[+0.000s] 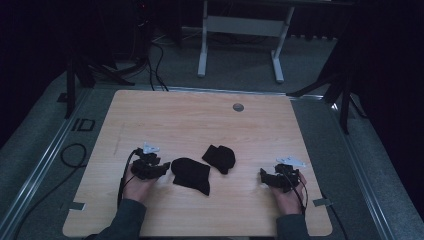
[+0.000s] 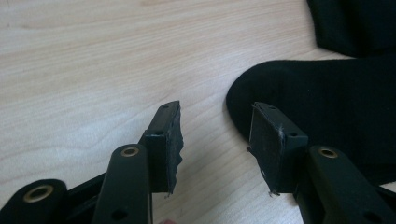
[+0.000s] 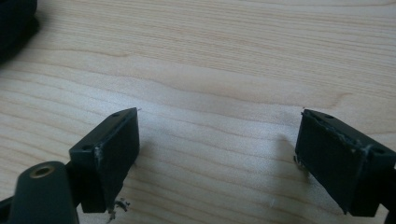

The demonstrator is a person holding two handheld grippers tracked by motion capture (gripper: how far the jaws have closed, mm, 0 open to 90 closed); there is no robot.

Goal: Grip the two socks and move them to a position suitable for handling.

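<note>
Forearms and hands come in at the near edge of the table (image 1: 150, 115), so we're starting from a low, close stance. Our left gripper (image 1: 159, 169) has its jaws parted with nothing between them, and sits just left of the near sock (image 1: 191, 174) (black, lying flat, rounded end pointing our way). In the left gripper view that rounded end (image 2: 299, 93) is already partly behind the right-hand finger (image 2: 267, 149), while the left-hand finger (image 2: 164, 149) is over bare wood. So the sock is off to one side of the gap, not centred in it.

We'd slide the left gripper a bit right and forward so the sock's edge falls between both pads, keep low, then pinch only the top layer's edge.

Our right gripper (image 1: 266, 176) is spread wide over bare table, well right of the far sock (image 1: 220, 157). That second sock lies just beyond and right of the first, probably touching at a corner.
</note>
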